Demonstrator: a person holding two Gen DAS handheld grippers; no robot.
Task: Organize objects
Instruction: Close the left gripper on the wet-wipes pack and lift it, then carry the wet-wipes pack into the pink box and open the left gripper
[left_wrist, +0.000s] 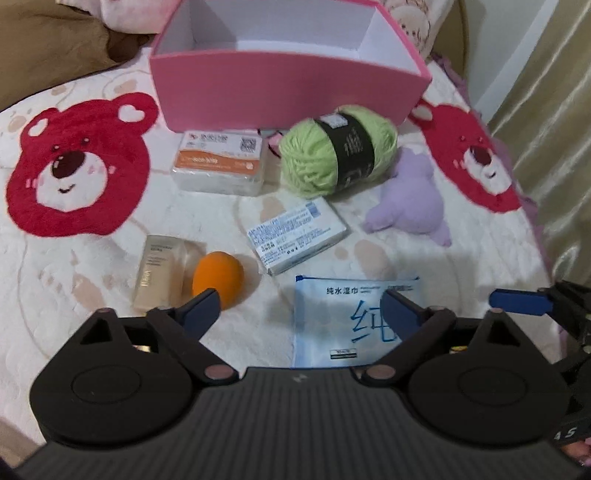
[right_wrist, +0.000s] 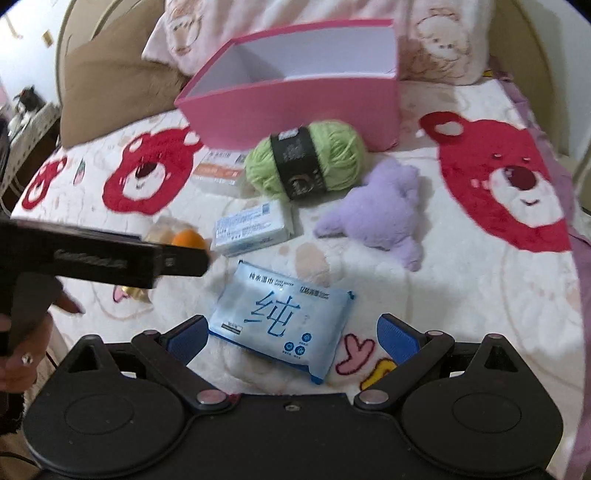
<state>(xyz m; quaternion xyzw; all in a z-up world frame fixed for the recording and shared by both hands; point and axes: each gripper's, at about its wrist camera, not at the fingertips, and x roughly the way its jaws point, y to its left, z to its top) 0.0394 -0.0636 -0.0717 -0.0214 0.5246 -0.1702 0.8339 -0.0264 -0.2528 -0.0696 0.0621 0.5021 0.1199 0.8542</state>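
Both grippers are held above a white plush blanket (left_wrist: 92, 273) printed with red bear faces. The left gripper (left_wrist: 301, 308) is seen with its blue-padded fingers spread wide, nothing between them; an orange makeup sponge (left_wrist: 218, 278) lies just beyond its left fingertip, touching a beige cosmetic tube (left_wrist: 159, 271). The right gripper (right_wrist: 291, 334) is likewise spread apart and empty, with a blue wet-wipes pack (right_wrist: 282, 319) lying flat on the blanket between its fingertips. Farther back are noted a white-and-blue printed packet (left_wrist: 297, 234), a purple plush toy (right_wrist: 380, 212), a green yarn skein (left_wrist: 338, 149) with a black band, and an orange-labelled tissue pack (left_wrist: 219, 162). An open pink storage box (left_wrist: 288, 92), white inside, stands behind these items.
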